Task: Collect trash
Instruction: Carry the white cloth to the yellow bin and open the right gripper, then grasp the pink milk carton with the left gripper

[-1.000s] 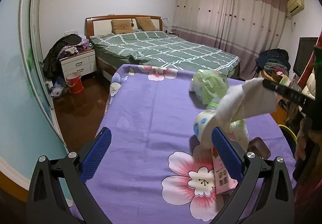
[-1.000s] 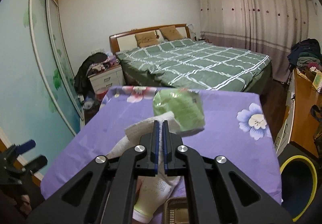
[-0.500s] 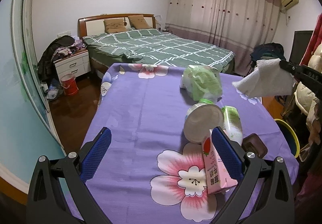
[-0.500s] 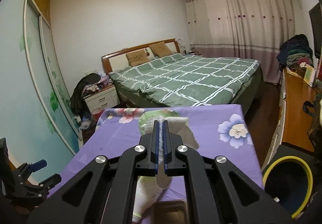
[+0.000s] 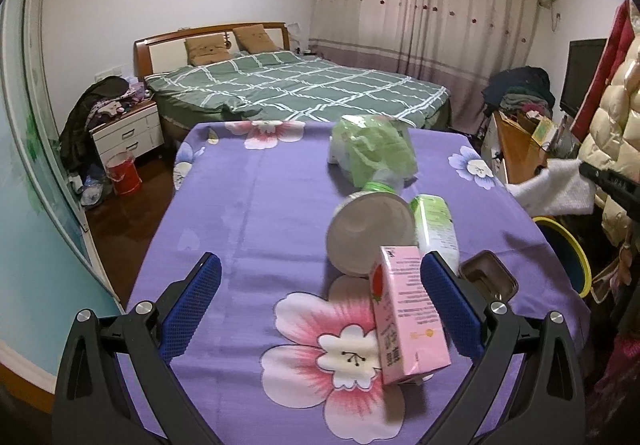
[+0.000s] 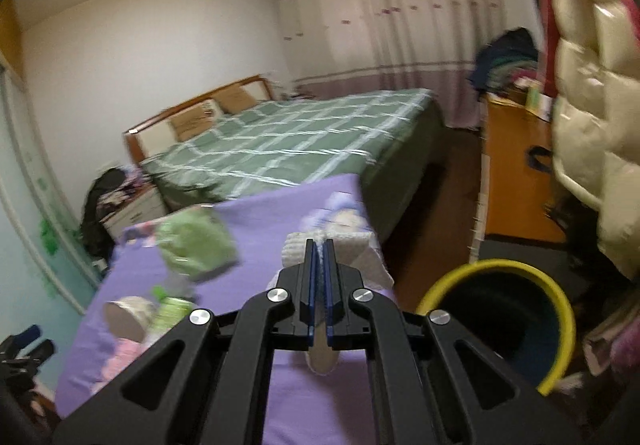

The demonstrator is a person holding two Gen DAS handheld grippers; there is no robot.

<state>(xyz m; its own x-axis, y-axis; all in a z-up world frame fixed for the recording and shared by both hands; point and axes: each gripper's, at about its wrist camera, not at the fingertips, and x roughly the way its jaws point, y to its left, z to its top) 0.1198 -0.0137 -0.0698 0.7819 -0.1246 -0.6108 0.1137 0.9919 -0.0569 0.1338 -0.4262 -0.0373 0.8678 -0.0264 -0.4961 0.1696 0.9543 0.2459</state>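
White tissue (image 6: 362, 251), now carried off the table toward the bin (image 6: 558, 303), in pinched right fingers (image 6: 319, 265); left fingers (image 5: 320, 309) wide.

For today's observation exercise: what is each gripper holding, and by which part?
The right gripper is shut on a crumpled white tissue, pinched across its middle so the ends stick out. The left gripper is open and holds nothing.

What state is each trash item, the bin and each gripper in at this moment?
White tissue: pinched in the right gripper, off the table.
Left gripper: open, empty.
Pink carton: lying on the table.
Round tub: tipped on its side.
Green bottle: lying down.
Green bag: crumpled on the table.
Yellow-rimmed bin: open, upright.
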